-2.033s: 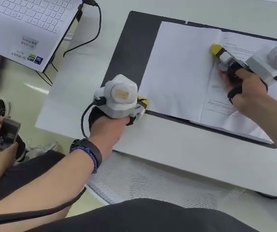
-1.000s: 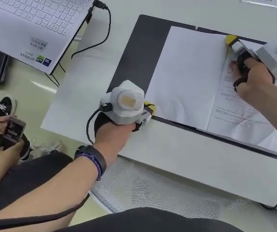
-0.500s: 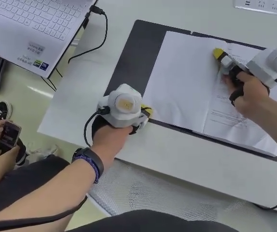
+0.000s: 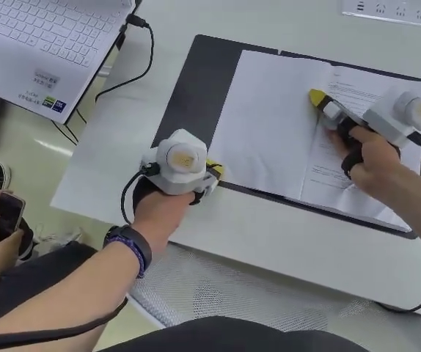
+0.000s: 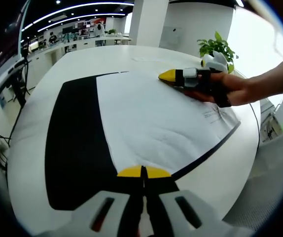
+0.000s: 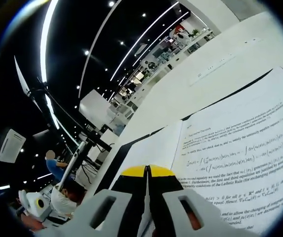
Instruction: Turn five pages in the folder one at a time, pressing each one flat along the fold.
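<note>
White workbench [image 4: 284,242], and the black folder [image 4: 196,81] lies open on it, right of a white laptop [image 4: 42,37] whose stickers are too small to read. Blank turned page [image 4: 269,117] on the left, printed page [image 6: 240,148] on the right: lines of text and formulas, words too fine to make out. Left gripper [image 5: 144,172]: yellow tips pressed together at the blank page's near edge. Right gripper [image 6: 147,171]: jaws closed too, tips down at the fold, towards its far end.

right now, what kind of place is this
Probably an open-plan office or lab: a white laptop on a white workbench, long ceiling light strips over rows of desks, and a potted plant.
</note>
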